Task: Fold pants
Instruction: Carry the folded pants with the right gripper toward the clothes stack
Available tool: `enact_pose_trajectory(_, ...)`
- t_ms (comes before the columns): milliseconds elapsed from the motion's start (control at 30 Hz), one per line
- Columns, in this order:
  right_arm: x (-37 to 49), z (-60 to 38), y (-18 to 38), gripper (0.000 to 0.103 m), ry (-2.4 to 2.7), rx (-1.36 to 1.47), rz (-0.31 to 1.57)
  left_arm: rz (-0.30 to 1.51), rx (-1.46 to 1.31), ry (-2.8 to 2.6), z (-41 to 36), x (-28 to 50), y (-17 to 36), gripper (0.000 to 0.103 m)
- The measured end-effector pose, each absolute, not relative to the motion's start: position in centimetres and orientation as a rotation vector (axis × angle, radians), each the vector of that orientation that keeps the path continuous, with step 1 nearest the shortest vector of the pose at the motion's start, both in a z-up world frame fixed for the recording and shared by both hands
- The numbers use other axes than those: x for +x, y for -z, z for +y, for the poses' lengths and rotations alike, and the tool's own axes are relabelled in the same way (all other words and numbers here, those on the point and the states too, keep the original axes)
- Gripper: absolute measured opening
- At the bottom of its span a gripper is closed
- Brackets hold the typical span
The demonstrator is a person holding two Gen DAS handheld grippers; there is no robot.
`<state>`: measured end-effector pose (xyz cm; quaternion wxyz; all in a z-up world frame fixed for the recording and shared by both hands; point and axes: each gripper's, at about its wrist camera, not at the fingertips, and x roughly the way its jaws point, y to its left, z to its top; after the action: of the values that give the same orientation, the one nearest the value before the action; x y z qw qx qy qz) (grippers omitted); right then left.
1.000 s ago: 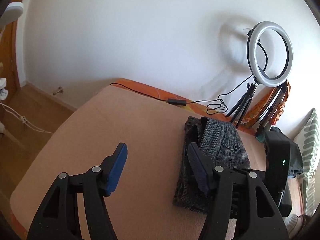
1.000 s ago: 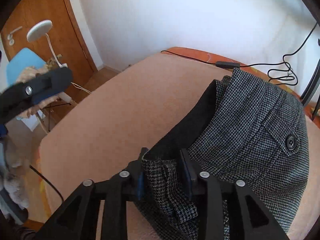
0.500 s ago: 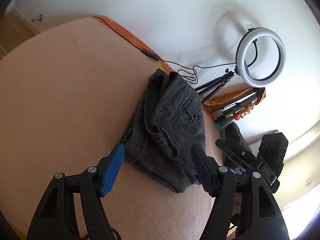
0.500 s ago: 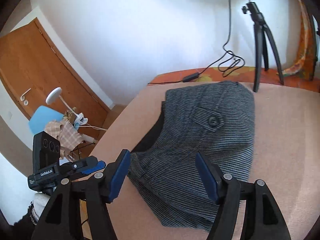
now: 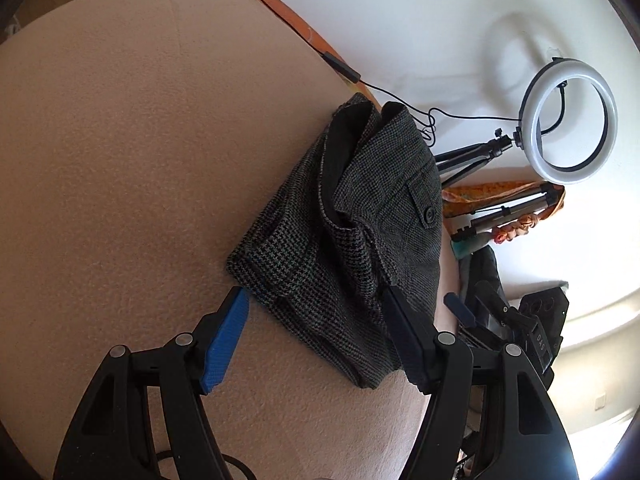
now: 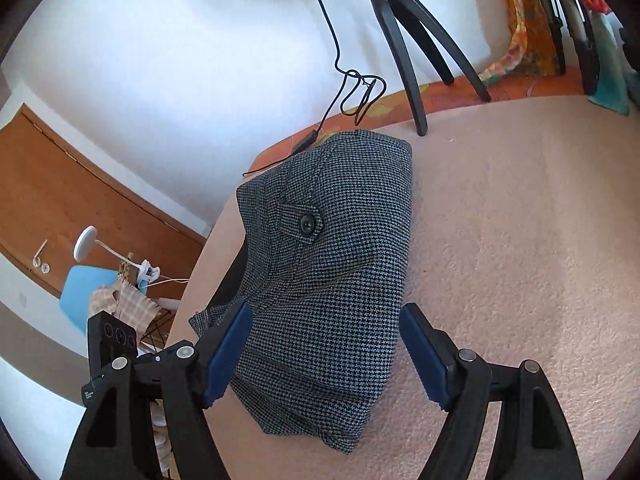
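Note:
The grey houndstooth pants (image 5: pixel 352 236) lie folded into a thick bundle on the peach-covered surface (image 5: pixel 120 160), button pocket flap on top; they also show in the right wrist view (image 6: pixel 332 264). My left gripper (image 5: pixel 316 320) is open and empty, hovering over the bundle's near edge. My right gripper (image 6: pixel 324 340) is open and empty, its jaws spread to either side of the bundle's near end, above it. The right gripper's body (image 5: pixel 520 320) shows at the right of the left wrist view.
A ring light (image 5: pixel 568 116) on a black tripod (image 6: pixel 404 40) stands at the far edge by the white wall, its cable (image 5: pixel 340 64) running along the orange border. More tripods and cloth (image 5: pixel 508 208) lie beside it. A wooden door (image 6: pixel 80 208) and blue chair (image 6: pixel 80 292) are off to the left.
My right gripper was shut on the pants' edge a second ago; it has let go, opened and drawn back. My left gripper has swung toward the bundle and closer above it.

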<state>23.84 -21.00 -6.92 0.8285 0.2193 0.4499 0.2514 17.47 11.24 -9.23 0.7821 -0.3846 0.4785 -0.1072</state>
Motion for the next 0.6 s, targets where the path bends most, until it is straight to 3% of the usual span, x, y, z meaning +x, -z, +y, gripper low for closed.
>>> enact_pose_trajectory(600, 26.7, -20.9, 8.6, 0.081, -0.553, 0.515, 1.0, 0.963, -0.903, 0.133, 9.6, 17.9, 9.2, 0.073)
